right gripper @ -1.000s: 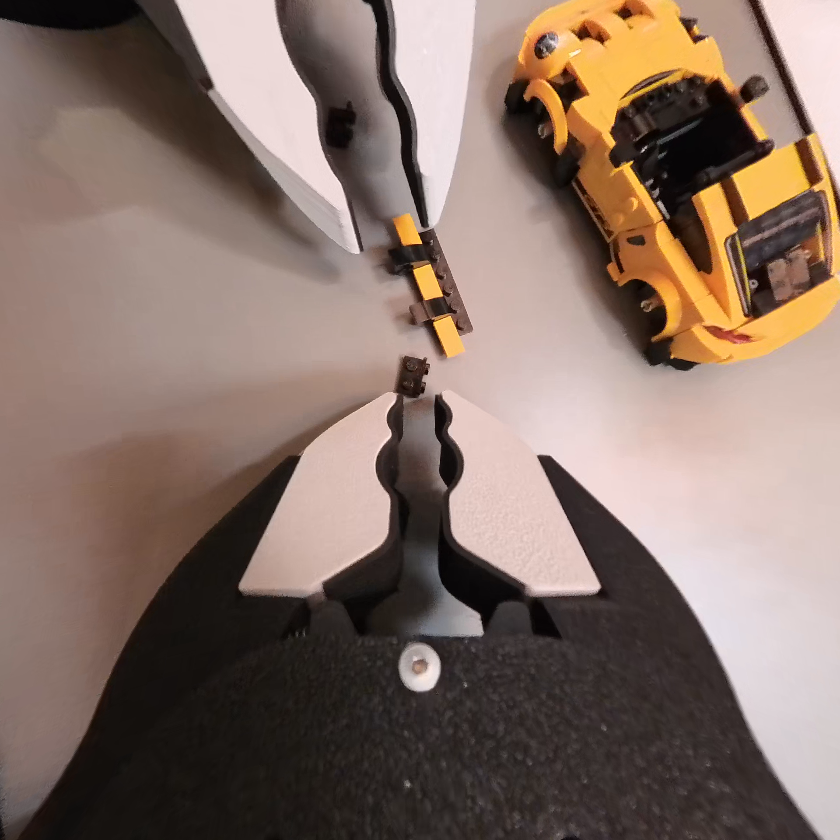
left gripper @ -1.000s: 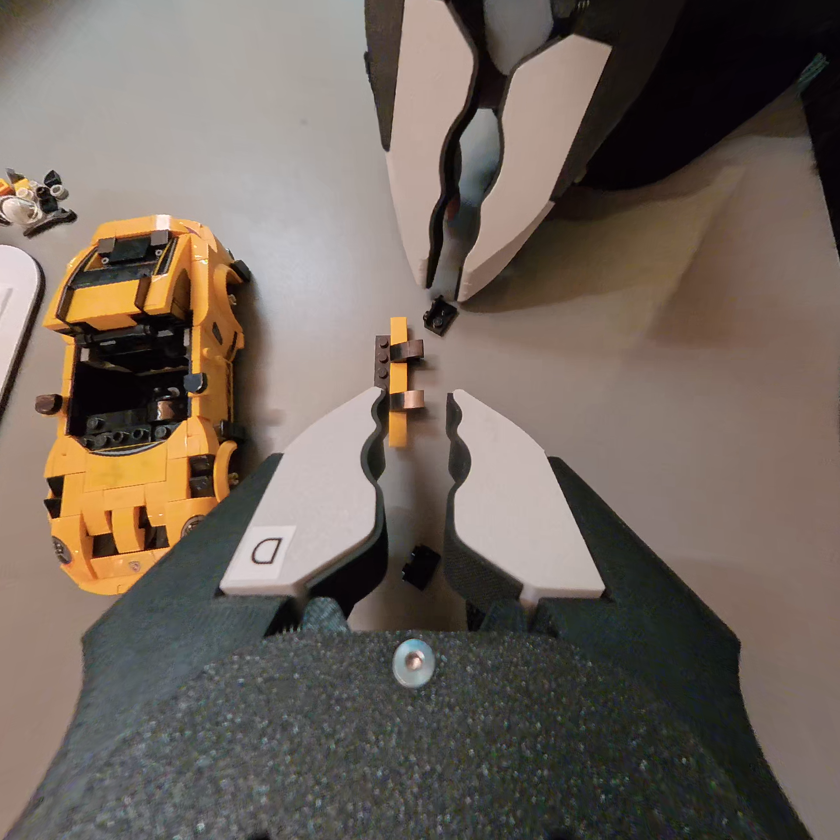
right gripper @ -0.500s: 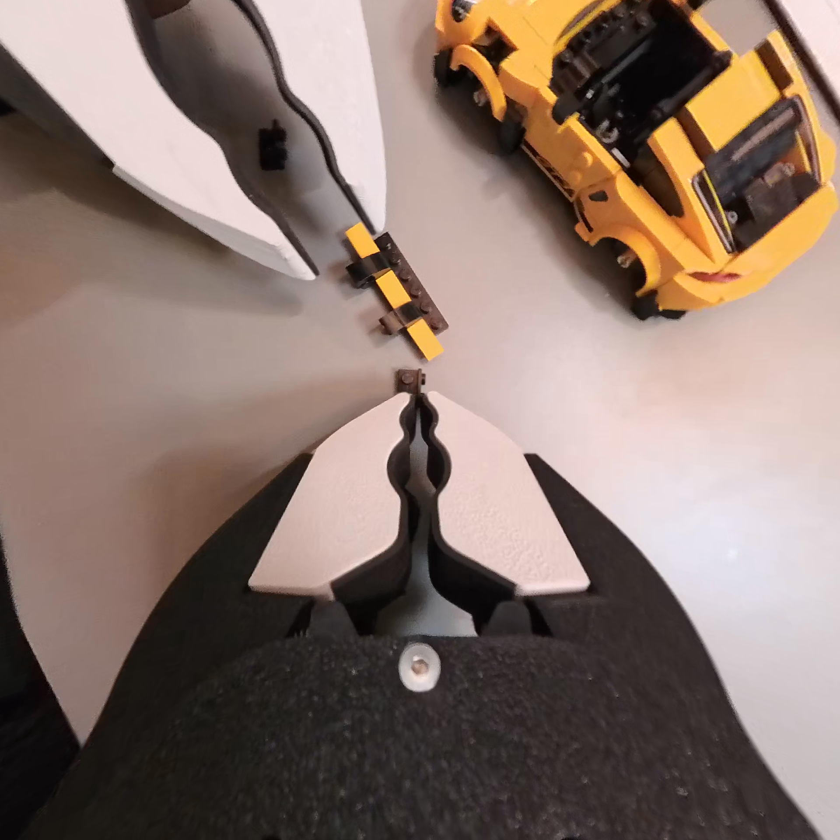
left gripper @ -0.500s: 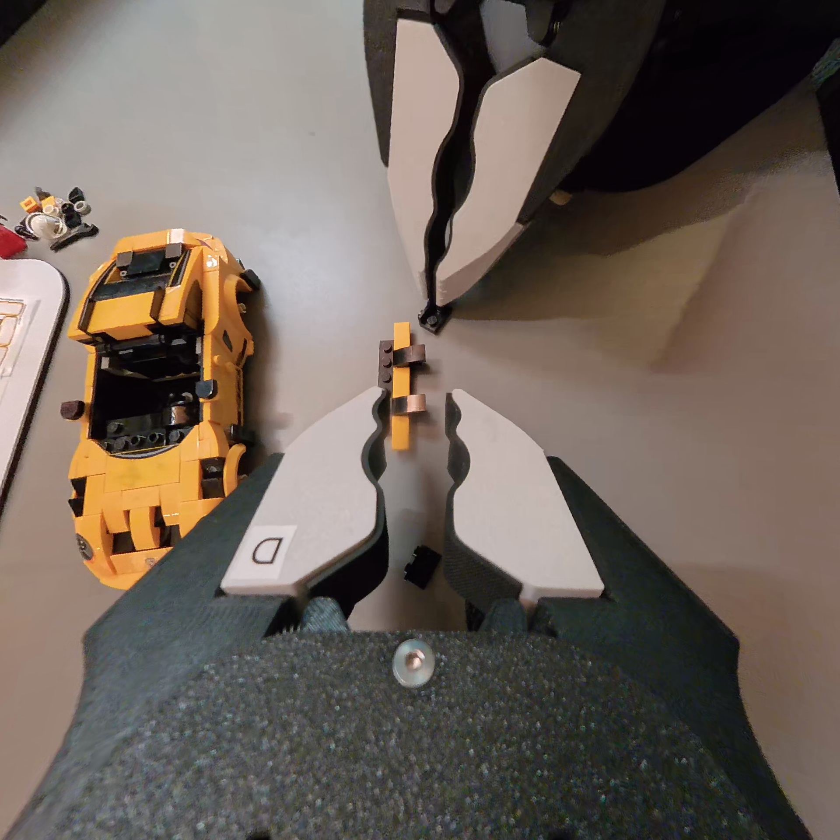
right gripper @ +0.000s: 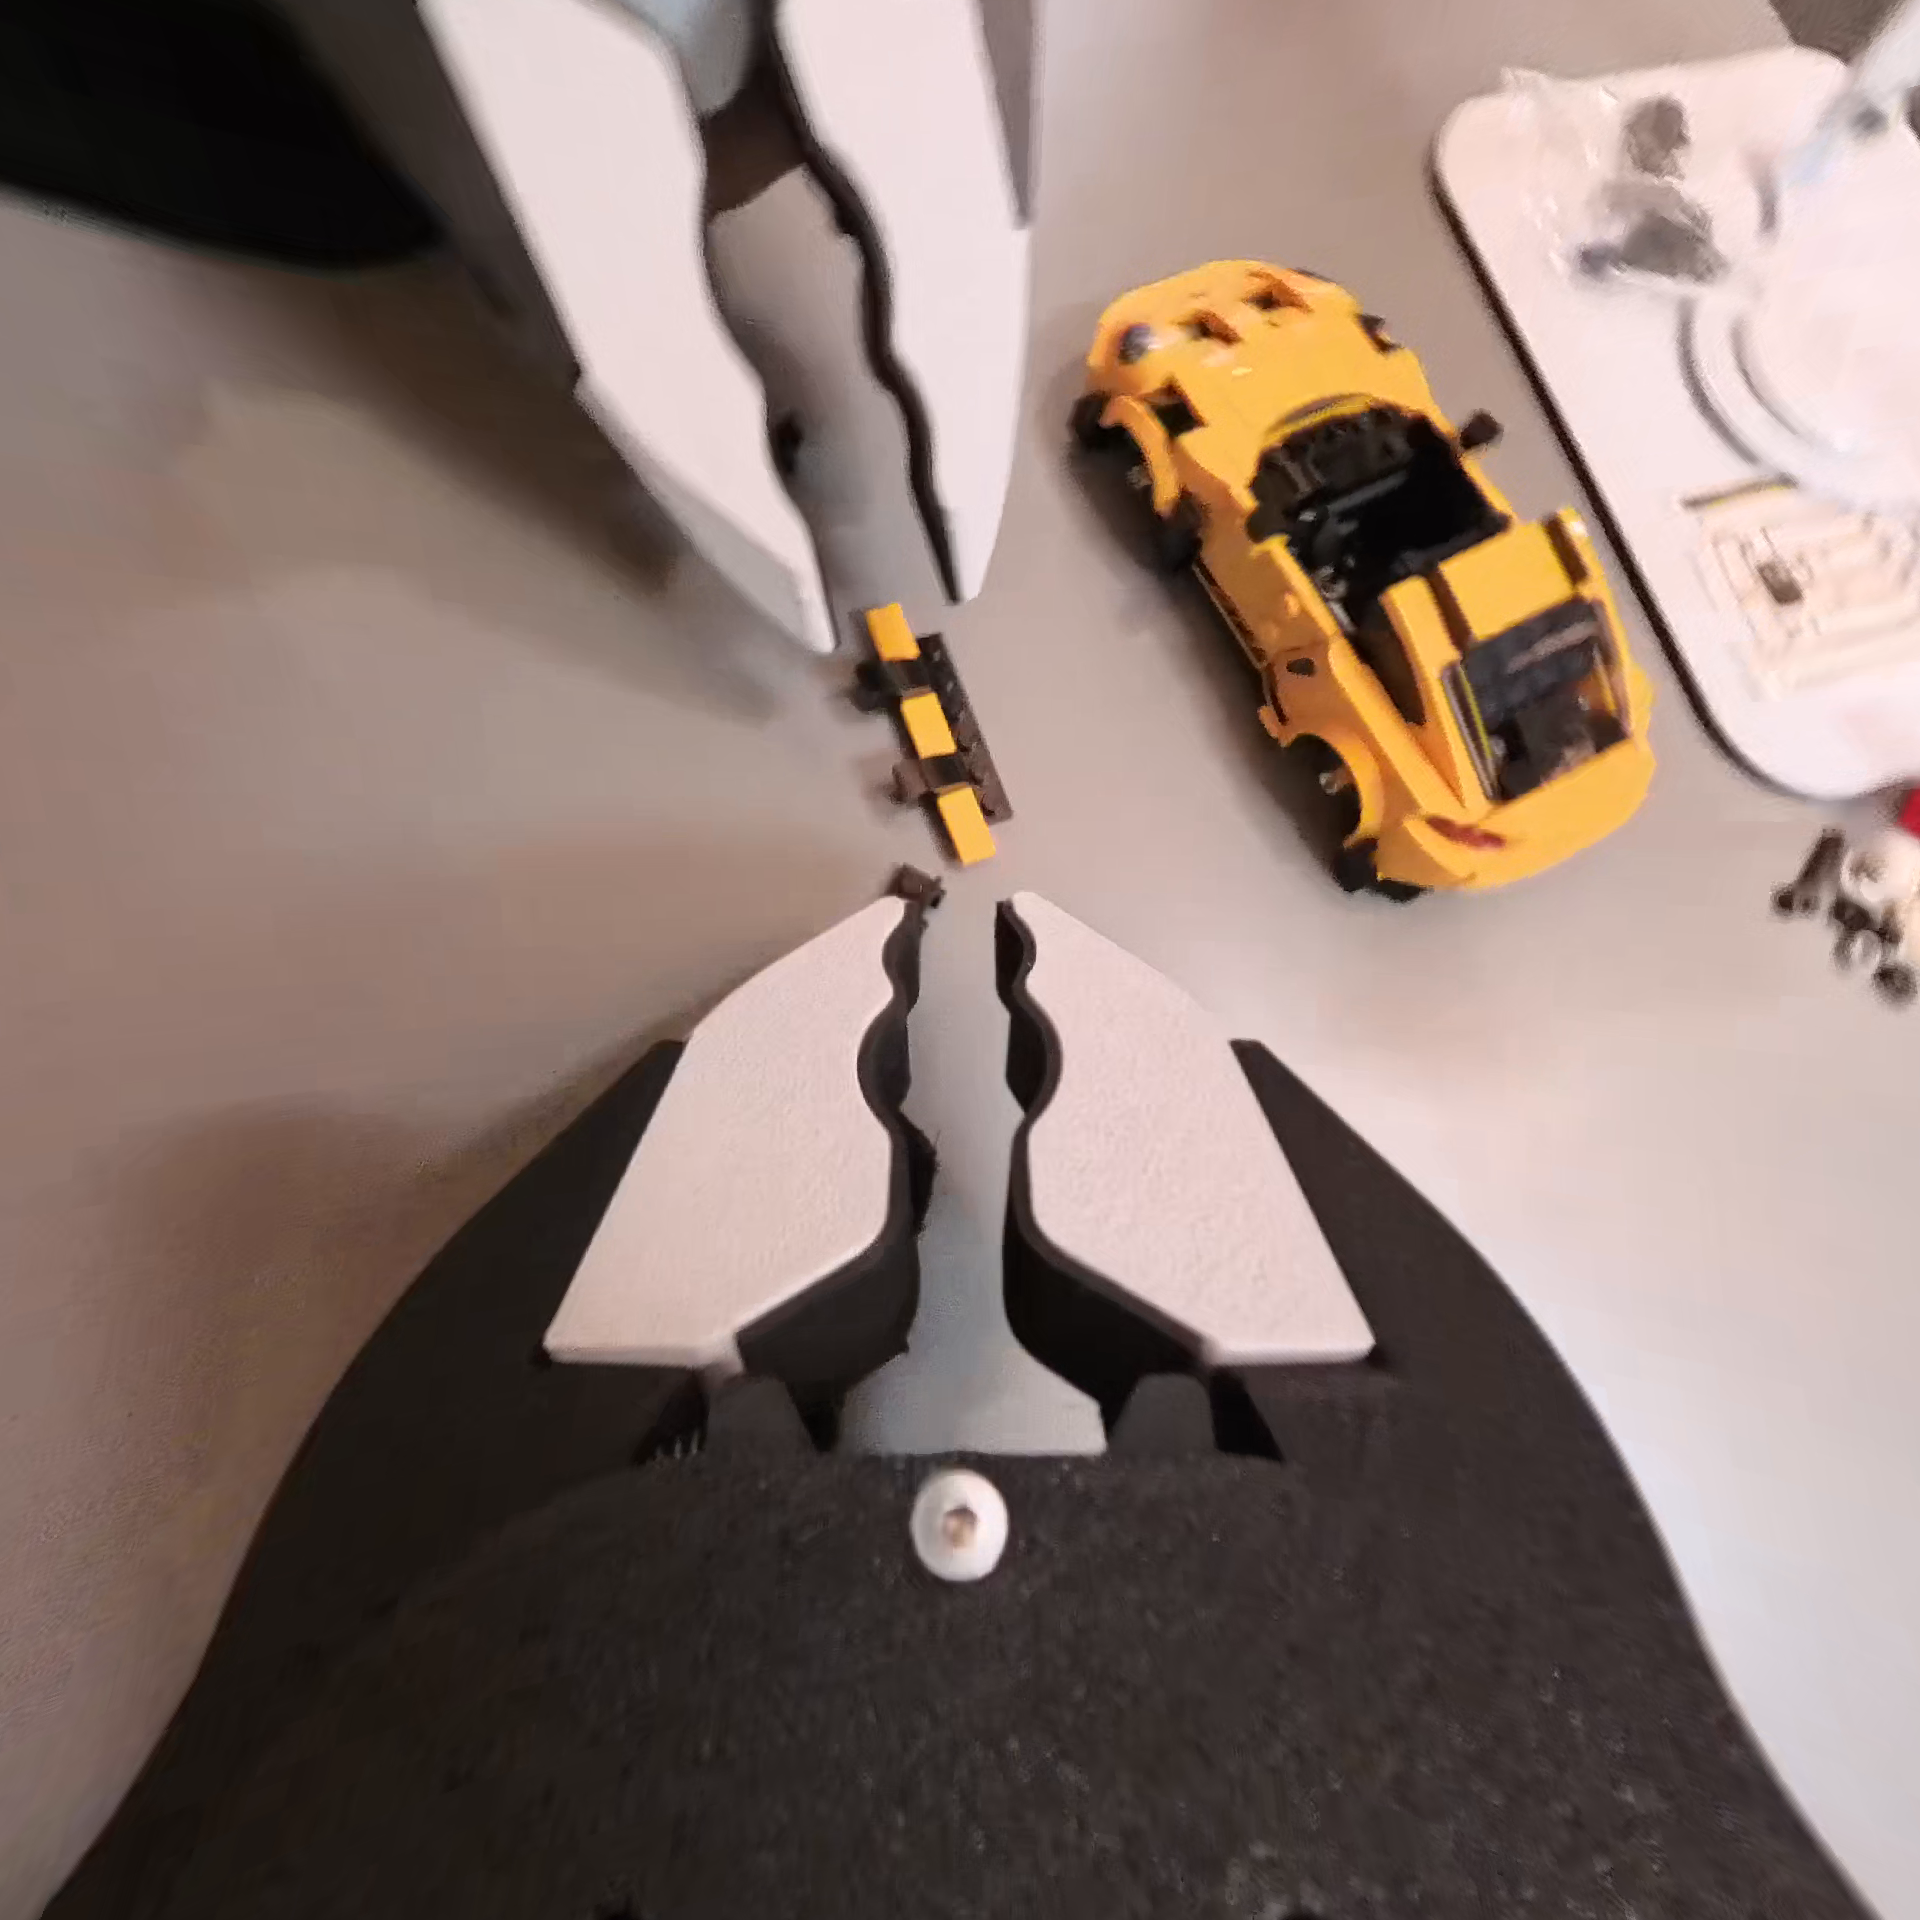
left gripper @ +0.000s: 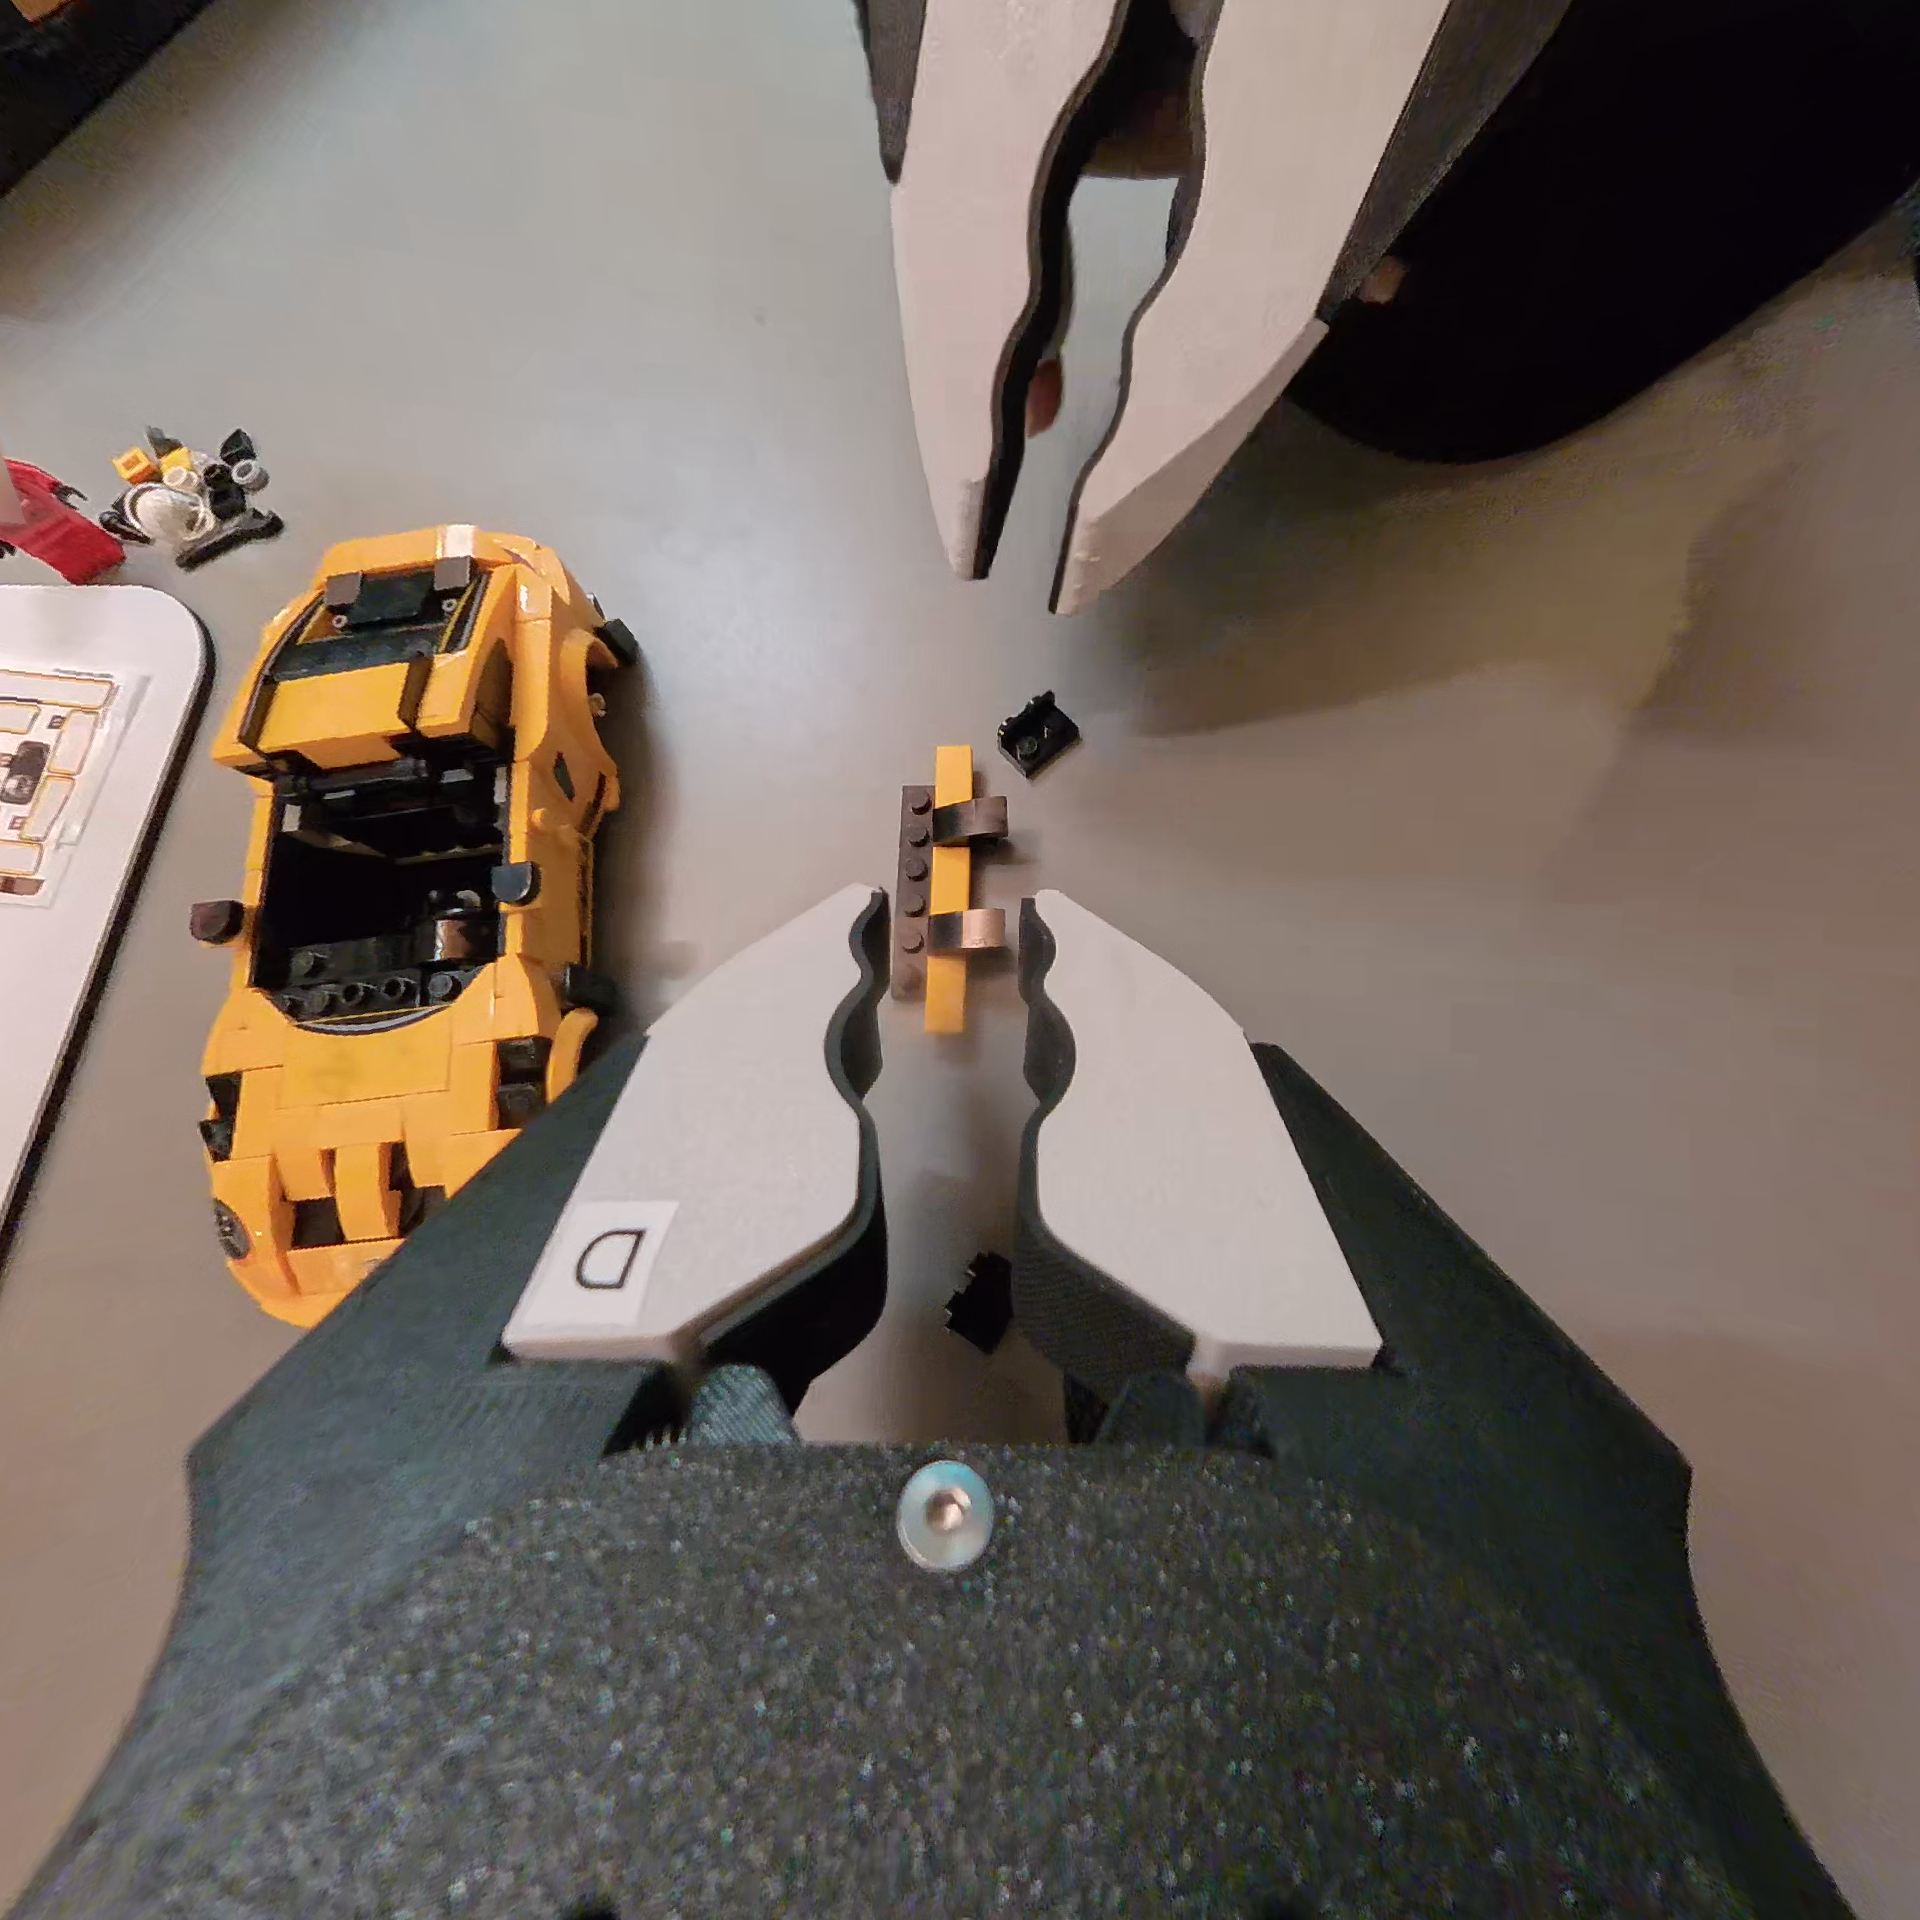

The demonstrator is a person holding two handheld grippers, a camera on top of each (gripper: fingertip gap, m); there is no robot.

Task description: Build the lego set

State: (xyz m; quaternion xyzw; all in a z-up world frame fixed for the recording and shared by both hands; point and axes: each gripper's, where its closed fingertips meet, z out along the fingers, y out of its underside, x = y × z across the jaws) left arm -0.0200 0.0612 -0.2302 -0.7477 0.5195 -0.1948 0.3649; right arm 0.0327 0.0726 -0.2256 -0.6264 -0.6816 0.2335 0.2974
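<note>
A small sub-assembly (left gripper: pixel 940 883), a black plate with a yellow strip and two dark curved clips, lies on the grey table. My left gripper (left gripper: pixel 951 909) is open, its tips on either side of the near end of the sub-assembly. A small black piece (left gripper: pixel 1037 734) lies loose just beyond the far end. My right gripper (left gripper: pixel 1023 582) is open by a narrow gap and empty, a little past that piece. In the right wrist view the small black piece (right gripper: pixel 920 885) sits at my right gripper's (right gripper: pixel 954 914) left tip, with the sub-assembly (right gripper: pixel 930 727) and left gripper (right gripper: pixel 899 618) beyond.
A yellow lego car (left gripper: pixel 405 914) with an open cockpit stands left of the sub-assembly. A white board (left gripper: pixel 94 831) with a sticker sheet lies farther left, with a pile of small loose pieces (left gripper: pixel 192 494) behind it. Another small black piece (left gripper: pixel 977 1299) lies between the left fingers. Measured from the fingertips, the small black piece (left gripper: pixel 977 1299) is 7 cm or so from the left gripper and 12 cm from the right. It turns up in the right wrist view (right gripper: pixel 783 440) as well.
My right gripper was shut on the small black piece; it has opened and drawn back, and the piece now lies on the table. The left gripper has stayed put.
</note>
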